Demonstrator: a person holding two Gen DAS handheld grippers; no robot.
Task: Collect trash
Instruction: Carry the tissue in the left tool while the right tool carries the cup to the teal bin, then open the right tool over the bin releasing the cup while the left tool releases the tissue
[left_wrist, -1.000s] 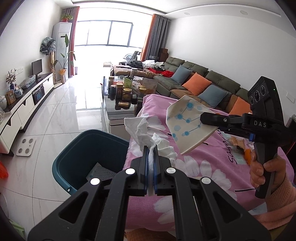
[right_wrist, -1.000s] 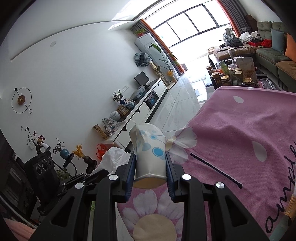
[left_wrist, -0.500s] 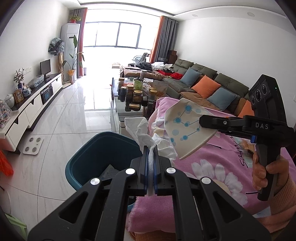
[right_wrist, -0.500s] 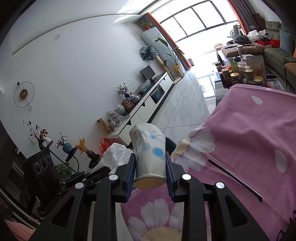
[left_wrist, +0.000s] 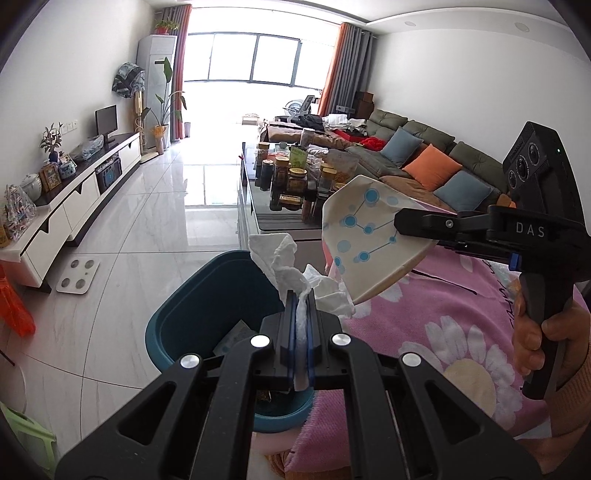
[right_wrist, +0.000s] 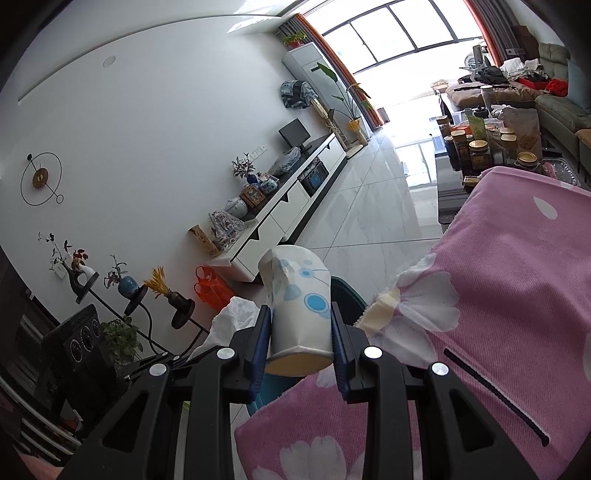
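My left gripper (left_wrist: 301, 314) is shut on a crumpled white tissue (left_wrist: 291, 273) and holds it over the near rim of a teal bin (left_wrist: 192, 317). My right gripper (right_wrist: 301, 325) is shut on a crushed white paper cup with blue dots (right_wrist: 299, 295); the left wrist view shows the same cup (left_wrist: 365, 236) held in the air over the table's left edge, just right of the bin. The tissue (right_wrist: 236, 317) shows at the left of the cup in the right wrist view. The bin holds some paper scraps.
A pink flowered cloth (left_wrist: 443, 325) covers the table at right. A glass coffee table with several jars (left_wrist: 291, 181) stands beyond. A white TV cabinet (left_wrist: 74, 199) lines the left wall, a scale (left_wrist: 77, 275) lies on the tile floor. A sofa (left_wrist: 424, 155) stands at right.
Both grippers have moved left, off the table toward the bin. The tissue now hangs over the bin's rim and the cup is nearer the table's edge.
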